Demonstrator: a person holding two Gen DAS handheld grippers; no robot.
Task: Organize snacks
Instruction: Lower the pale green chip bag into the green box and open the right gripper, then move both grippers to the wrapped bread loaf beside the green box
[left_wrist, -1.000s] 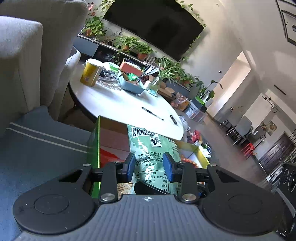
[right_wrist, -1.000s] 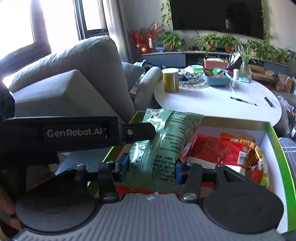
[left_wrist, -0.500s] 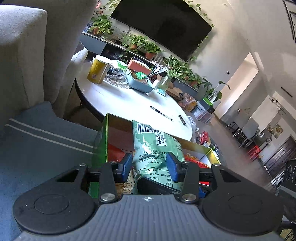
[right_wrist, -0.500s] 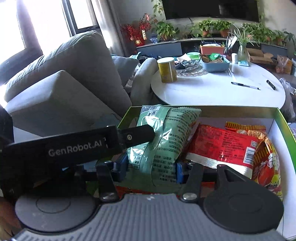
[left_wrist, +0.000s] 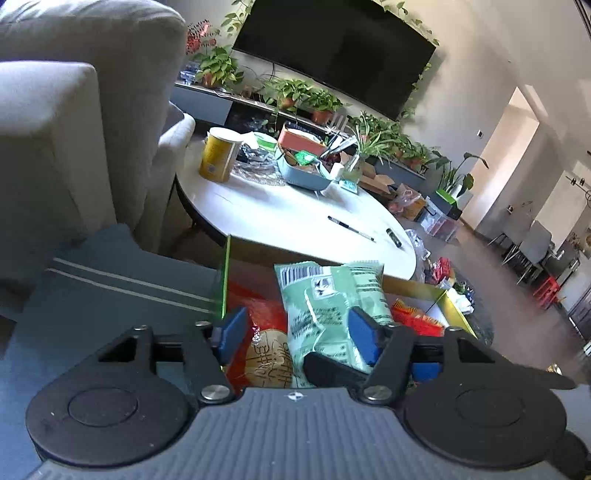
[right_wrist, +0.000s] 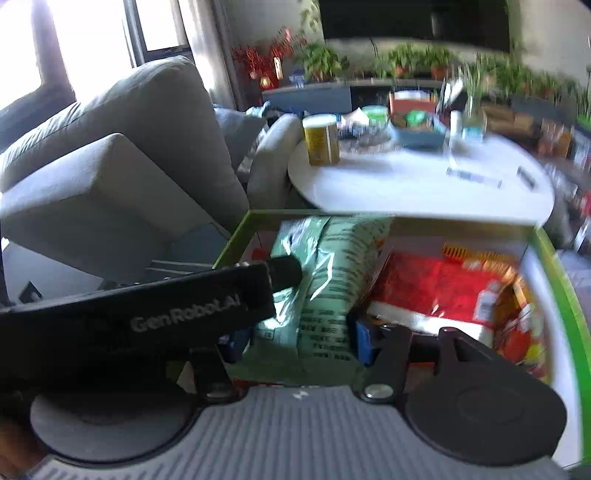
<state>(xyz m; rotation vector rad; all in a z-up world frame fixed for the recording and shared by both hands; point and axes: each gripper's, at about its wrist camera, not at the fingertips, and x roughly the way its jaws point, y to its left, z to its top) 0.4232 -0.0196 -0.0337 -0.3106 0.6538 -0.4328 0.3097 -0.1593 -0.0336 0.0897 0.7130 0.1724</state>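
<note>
- Down at the box's L wall, your left gripper (left_wrist: 297, 334) has just been opening; blue pads now stand apart from the green snack bag (left_wrist: 332, 314), which sits between them. L pad clearly off the bag; R pad close beside it, contact not clear.
- Your right gripper (right_wrist: 299, 341) holds the same green bag near its lower end, pads pressed on both sides at about half span. Right view is motion-blurred, so fine detail is unsure.
- Task's thing: green bag stands roughly upright inside the green-rimmed box (left_wrist: 224, 280), toward the L wall, top edge leaning to the far wall.
- Box contents: red snack bag (right_wrist: 436, 291) lying flat across the middle to the R wall; a red pack with a round biscuit picture (left_wrist: 267, 356) down by the near L corner, under the green bag. Anything beneath is hidden.
- Progress, my read: late stage. Several snacks are boxed, green one seated but not yet freed by your R hand.
- Left to do, prob.: let go w/ R, check bag stays up, clear both grippers out.
- No loose snacks seen outside the box in these views.
</note>
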